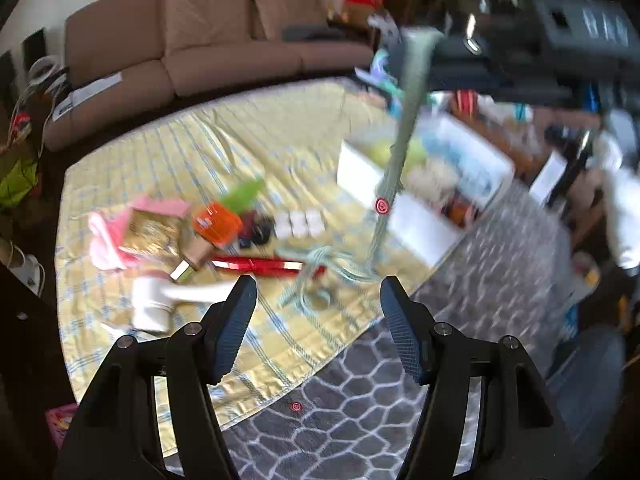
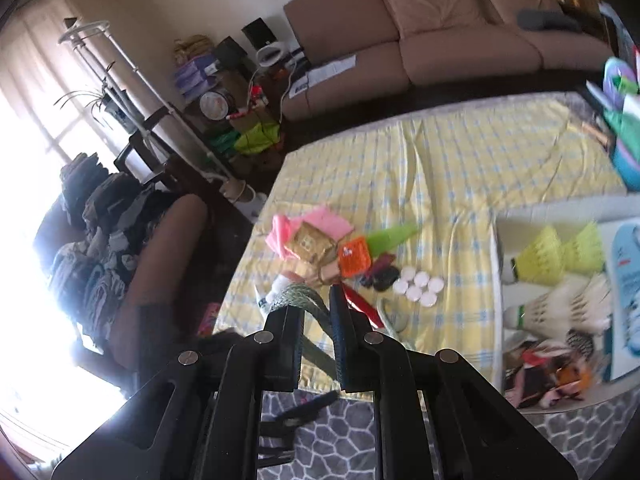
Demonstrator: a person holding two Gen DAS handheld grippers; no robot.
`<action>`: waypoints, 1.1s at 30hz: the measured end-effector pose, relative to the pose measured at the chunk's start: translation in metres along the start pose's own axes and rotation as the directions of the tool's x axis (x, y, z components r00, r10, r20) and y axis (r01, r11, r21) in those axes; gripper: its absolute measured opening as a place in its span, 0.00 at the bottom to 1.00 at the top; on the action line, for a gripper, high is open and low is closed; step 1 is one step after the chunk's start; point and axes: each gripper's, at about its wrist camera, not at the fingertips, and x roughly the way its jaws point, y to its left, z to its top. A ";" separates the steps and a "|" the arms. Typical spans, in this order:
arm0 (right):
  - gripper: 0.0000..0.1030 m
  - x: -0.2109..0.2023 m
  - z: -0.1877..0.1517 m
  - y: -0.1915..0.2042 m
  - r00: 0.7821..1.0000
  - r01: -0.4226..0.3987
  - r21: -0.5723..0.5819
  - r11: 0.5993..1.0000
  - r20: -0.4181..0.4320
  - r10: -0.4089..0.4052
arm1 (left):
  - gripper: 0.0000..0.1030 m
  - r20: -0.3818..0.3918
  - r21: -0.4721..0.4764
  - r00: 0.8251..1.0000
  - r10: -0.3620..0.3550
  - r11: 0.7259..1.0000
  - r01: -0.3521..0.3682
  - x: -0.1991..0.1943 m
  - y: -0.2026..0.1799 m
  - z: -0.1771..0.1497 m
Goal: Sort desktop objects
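My right gripper (image 2: 314, 300) is shut on a grey-green braided rope (image 2: 298, 294). In the left wrist view the right gripper (image 1: 448, 46) holds the rope (image 1: 404, 120) high, and it hangs down to a loose tail on the yellow checked cloth (image 1: 224, 144). My left gripper (image 1: 318, 292) is open and empty, low over the cloth's near edge. On the cloth lie a red wrapped stick (image 1: 256, 265), an orange box (image 1: 218, 222), a white device (image 1: 160, 302), white round pads (image 1: 298, 222) and pink paper (image 1: 106, 240).
A white box (image 2: 560, 216) at the right holds yellow and white shuttlecocks (image 2: 556, 256) and other items; it also shows in the left wrist view (image 1: 360, 172). A brown sofa (image 1: 192, 40) stands behind. A grey patterned rug (image 1: 360, 420) lies under the cloth.
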 end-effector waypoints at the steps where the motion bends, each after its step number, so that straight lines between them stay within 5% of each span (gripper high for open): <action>1: 0.13 0.002 -0.003 -0.002 1.000 -0.006 0.004 1.000 0.001 0.006 | 0.60 -0.018 0.014 1.000 0.019 1.000 -0.019 0.013 -0.004 -0.004; 7: 0.13 0.003 -0.005 -0.016 1.000 0.007 0.000 1.000 -0.007 -0.007 | 0.57 -0.078 0.011 0.993 0.091 0.996 -0.090 0.077 -0.009 -0.014; 17: 0.13 -0.018 -0.001 -0.038 0.999 -0.009 0.038 0.999 0.032 0.008 | 0.03 -0.139 -0.092 0.988 0.065 0.993 -0.078 0.109 0.009 -0.011; 23: 0.13 -0.073 0.021 -0.034 0.992 -0.027 0.031 0.999 0.125 0.023 | 0.03 -0.002 -0.176 0.993 -0.117 0.978 0.114 0.043 0.005 0.024; 28: 0.13 -0.139 0.043 -0.036 0.977 0.005 0.013 1.000 0.211 -0.007 | 0.03 0.099 -0.110 0.967 -0.233 0.964 0.243 -0.028 -0.035 0.081; 33: 0.13 -0.180 0.049 -0.073 0.970 0.118 0.044 0.992 0.209 -0.125 | 0.03 0.102 -0.017 0.951 -0.292 0.955 0.295 -0.043 -0.093 0.132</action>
